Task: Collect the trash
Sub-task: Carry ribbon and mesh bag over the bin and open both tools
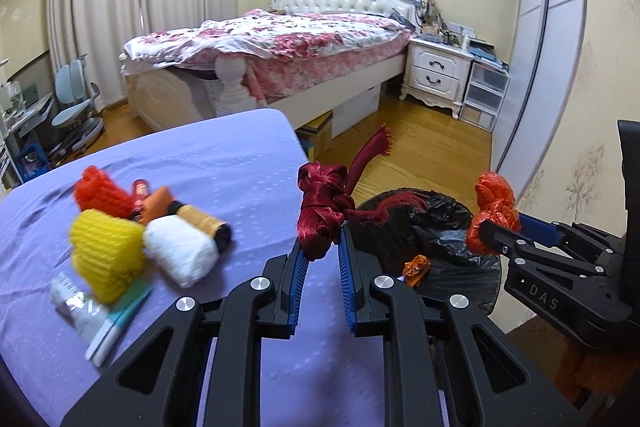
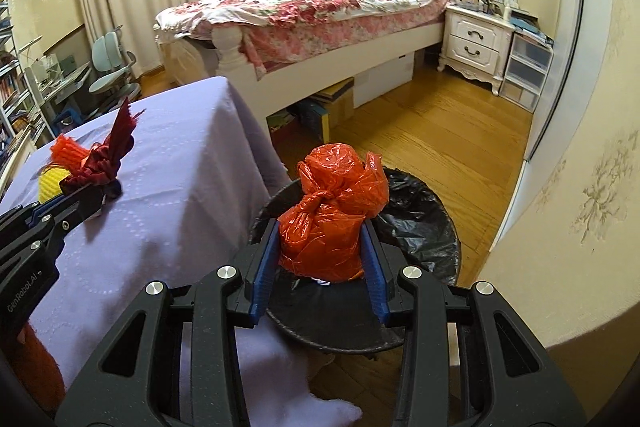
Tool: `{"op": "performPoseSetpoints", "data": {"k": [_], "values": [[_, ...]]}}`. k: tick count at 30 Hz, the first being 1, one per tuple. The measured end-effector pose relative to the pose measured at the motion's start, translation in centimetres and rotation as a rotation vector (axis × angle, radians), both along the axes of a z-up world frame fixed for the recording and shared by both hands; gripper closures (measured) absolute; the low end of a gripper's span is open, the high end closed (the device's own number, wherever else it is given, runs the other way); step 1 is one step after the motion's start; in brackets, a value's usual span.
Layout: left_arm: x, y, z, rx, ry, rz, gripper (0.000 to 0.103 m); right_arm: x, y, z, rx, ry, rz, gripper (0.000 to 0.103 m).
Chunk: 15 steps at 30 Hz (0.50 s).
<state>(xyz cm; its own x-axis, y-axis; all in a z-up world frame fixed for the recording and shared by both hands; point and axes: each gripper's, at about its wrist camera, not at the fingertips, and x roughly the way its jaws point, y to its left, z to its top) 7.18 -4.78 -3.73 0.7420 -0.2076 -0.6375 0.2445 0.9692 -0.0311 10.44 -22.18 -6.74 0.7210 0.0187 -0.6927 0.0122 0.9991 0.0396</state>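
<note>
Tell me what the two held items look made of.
Left gripper holds a dark red knotted ribbon bundle: satin-like woven fabric, glossy sheen, frayed end. Right gripper holds a knotted orange-red bag: thin plastic film, shiny and crinkled, probably polyethylene.

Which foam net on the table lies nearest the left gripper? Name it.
The white foam net. It lies closest to the left gripper, right of the yellow net; the red net sits farther back on the purple tablecloth.
</note>
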Motion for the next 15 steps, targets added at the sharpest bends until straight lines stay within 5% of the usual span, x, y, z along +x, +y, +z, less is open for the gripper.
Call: {"op": "performPoseSetpoints", "data": {"k": [12, 15], "values": [[2.8, -5.1, -1.7, 0.047, 0.055, -0.080, 0.084, 2.1, -3.5, -1.8, 0.052, 0.033, -0.030, 0.063], [3.3, -5.7, -2.1, 0.053, 0.070, -0.078, 0.075, 2.4, -4.2, -1.9, 0.056, 0.027, -0.046, 0.046]]}}
